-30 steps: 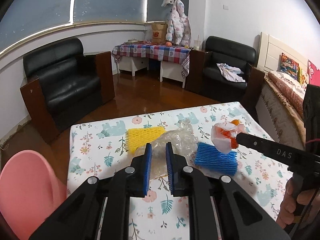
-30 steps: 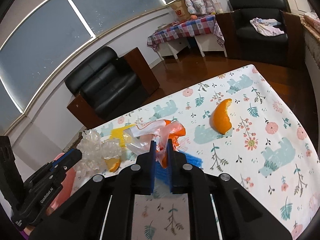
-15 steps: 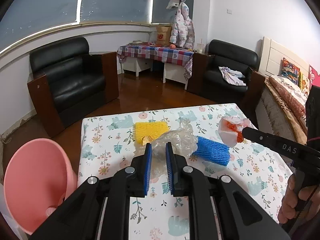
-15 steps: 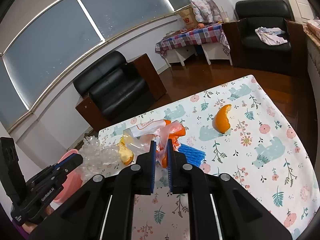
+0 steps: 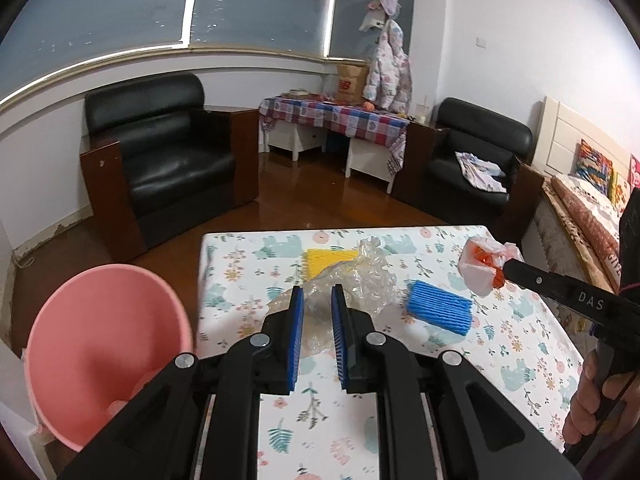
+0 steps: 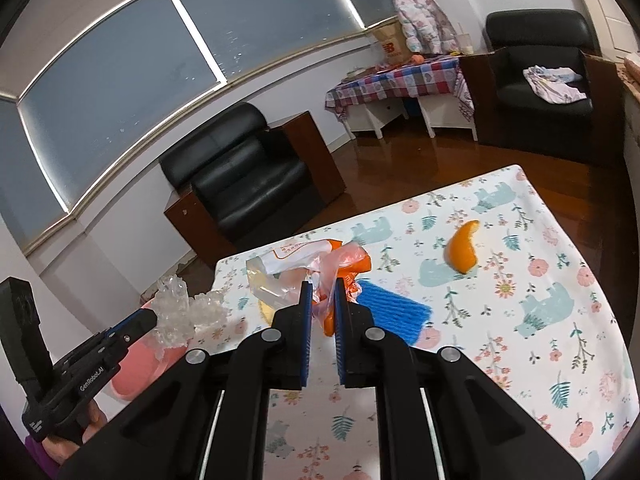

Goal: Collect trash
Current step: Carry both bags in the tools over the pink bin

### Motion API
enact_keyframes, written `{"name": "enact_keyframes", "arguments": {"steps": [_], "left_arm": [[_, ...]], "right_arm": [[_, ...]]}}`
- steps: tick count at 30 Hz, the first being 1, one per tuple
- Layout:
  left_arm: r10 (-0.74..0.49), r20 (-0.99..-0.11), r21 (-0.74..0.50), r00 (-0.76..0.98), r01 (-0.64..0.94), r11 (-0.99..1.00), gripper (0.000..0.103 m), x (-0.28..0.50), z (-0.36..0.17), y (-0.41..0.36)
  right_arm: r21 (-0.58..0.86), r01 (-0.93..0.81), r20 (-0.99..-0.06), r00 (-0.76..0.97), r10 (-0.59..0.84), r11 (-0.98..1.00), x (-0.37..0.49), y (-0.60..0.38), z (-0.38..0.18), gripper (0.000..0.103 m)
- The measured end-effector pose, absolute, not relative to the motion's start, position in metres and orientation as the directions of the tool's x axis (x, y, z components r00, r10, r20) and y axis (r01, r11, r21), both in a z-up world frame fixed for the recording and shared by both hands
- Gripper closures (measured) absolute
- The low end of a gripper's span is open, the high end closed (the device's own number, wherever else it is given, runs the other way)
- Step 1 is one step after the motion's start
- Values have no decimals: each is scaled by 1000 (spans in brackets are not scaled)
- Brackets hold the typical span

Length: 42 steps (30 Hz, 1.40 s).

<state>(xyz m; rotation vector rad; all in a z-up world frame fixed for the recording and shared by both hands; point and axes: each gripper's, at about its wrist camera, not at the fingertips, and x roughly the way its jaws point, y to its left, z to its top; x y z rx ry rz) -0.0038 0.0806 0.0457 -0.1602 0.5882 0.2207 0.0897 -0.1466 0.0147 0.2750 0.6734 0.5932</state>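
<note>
Trash sits in three places: two pieces lifted in the claws, the rest loose on the table [image 5: 520, 364], none yet seen dropped into the bin from here

Left claw [image 5: 316, 300]: blue pads pinched on a crumpled clear plastic wrap [image 5: 360, 276]. Gap between the pads is narrow and the film fills it, so this reads as a grip, not an empty close. Wrap bulges forward and up past the tips; held by one bunched fold, likely because the piece is too bulky and springy to take whole. In the right wrist view the same wrap [image 6: 180, 312] hangs at the left claw's tip over the pink bin [image 6: 136, 368]

Pink bin [image 5: 108, 352] stands off the table's left edge, mouth tilted toward the camera. Placement suits a short sideways carry from table to bin

Right claw [image 6: 322, 304]: nearly shut on a thin pink plastic bag with orange packaging [image 6: 320, 268] bunched inside. Thin film needs an almost closed pinch. Bundle rides above the cloth, clear of the surface

Left on the table: blue foam net [image 6: 392, 312] just beyond the right claw, yellow foam net [image 5: 328, 260] behind the wrap, orange peel [image 6: 464, 252] well apart toward the far right

Judgement: both loads are in transit toward the bin; left is nearer. Risk: slick film slipping from a single-fold grip
</note>
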Motion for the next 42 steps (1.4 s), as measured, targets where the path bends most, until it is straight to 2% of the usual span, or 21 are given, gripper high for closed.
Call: {"name": "enact_keyframes", "arguments": {"steps": [30, 42], "left_arm": [[336, -475, -142, 813, -448, 883, 90, -103, 63, 199], [386, -523, -171, 760, -537, 826, 90, -136, 38, 248]], "right_arm": [[356, -675, -499, 447, 742, 646, 40, 6, 48, 92], [364, -728, -555, 332, 763, 581, 25, 80, 38, 92]]}}
